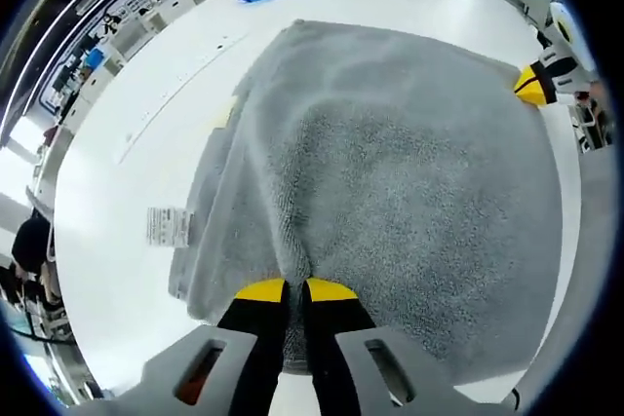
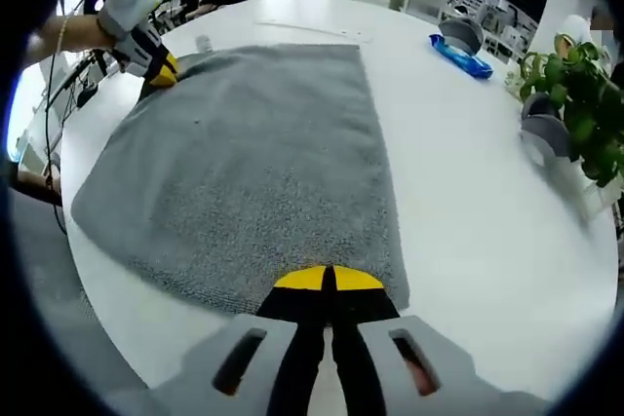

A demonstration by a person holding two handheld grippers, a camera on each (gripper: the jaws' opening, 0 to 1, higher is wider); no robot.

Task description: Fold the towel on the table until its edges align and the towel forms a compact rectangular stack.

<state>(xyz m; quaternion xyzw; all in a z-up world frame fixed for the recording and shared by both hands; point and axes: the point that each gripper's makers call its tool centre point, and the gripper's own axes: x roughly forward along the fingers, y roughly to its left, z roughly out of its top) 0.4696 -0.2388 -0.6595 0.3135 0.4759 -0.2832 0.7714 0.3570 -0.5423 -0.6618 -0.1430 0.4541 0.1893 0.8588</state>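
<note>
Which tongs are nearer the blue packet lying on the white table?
Right, I'd judge. The right tongs grip the grey terry towel at its corner on the same side as the flat blue plastic packet; the left tongs pinch the opposite edge, farther across the towel.

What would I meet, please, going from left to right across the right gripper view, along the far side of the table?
Left gripper with yellow tips pinching the towel's far corner → grey terry towel → blue plastic packet → green leafy plant.
</note>
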